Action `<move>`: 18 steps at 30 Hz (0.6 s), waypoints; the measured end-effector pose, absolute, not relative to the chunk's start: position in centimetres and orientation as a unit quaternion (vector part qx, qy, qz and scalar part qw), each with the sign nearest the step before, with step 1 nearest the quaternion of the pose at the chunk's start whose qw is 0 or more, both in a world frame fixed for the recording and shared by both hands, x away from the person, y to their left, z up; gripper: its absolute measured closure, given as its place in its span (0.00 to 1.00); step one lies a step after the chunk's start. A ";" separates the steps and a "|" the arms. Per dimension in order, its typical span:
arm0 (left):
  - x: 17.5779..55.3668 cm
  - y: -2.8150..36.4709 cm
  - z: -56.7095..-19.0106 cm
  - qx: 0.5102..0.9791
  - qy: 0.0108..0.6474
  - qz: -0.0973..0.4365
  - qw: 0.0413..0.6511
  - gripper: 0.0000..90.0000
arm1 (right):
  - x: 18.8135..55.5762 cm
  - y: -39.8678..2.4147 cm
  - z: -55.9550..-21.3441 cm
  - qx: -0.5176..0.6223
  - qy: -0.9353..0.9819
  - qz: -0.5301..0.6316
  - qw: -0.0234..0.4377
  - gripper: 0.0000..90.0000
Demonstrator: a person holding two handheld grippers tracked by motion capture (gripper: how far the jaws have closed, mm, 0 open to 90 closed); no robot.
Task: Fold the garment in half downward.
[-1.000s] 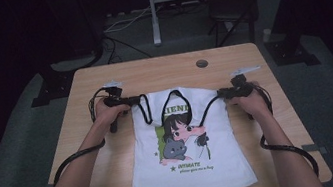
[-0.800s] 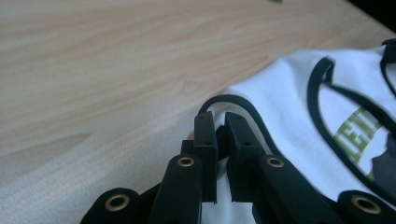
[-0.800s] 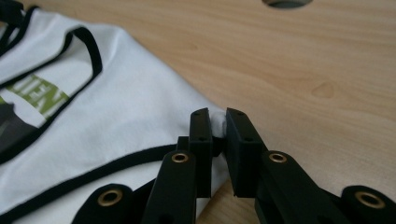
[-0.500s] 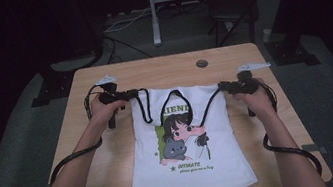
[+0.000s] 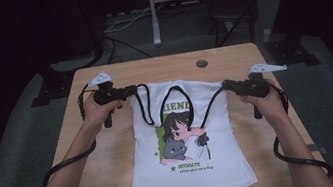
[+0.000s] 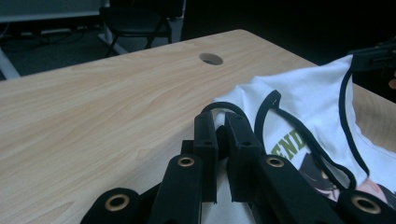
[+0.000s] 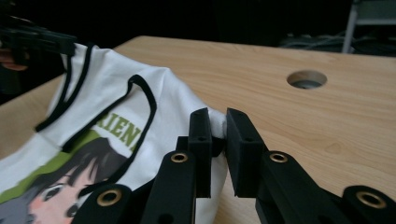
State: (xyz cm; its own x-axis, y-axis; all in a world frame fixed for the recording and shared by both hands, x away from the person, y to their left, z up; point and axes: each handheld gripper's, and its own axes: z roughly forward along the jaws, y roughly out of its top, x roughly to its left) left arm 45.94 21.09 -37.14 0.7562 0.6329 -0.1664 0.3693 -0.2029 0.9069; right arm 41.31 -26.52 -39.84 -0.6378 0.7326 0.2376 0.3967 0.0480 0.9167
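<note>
White tank top (image 5: 189, 135) (printed cartoon figure) lying on the desk (image 5: 114, 157), its shoulders lifted: left gripper (image 5: 134, 89) and right gripper (image 5: 226, 85) each clenched on one shoulder strap.

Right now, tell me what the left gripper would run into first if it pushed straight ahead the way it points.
The left gripper is shut on the white top's shoulder, so that cloth is already there. Beyond it, the line probably leads across to the right gripper, though depth is hard to judge.
</note>
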 end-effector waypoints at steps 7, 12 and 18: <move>44.2 21.2 -36.2 0.769 0.308 0.128 0.546 0.94 | 39.7 -27.2 -38.9 0.380 0.708 0.576 0.152 0.91; 42.9 21.5 -35.7 0.770 0.293 0.131 0.552 0.94 | 38.6 -27.3 -38.2 0.362 0.710 0.586 0.150 0.90; 41.1 21.8 -35.4 0.768 0.277 0.133 0.561 0.94 | 37.5 -27.5 -37.8 0.343 0.709 0.599 0.147 0.90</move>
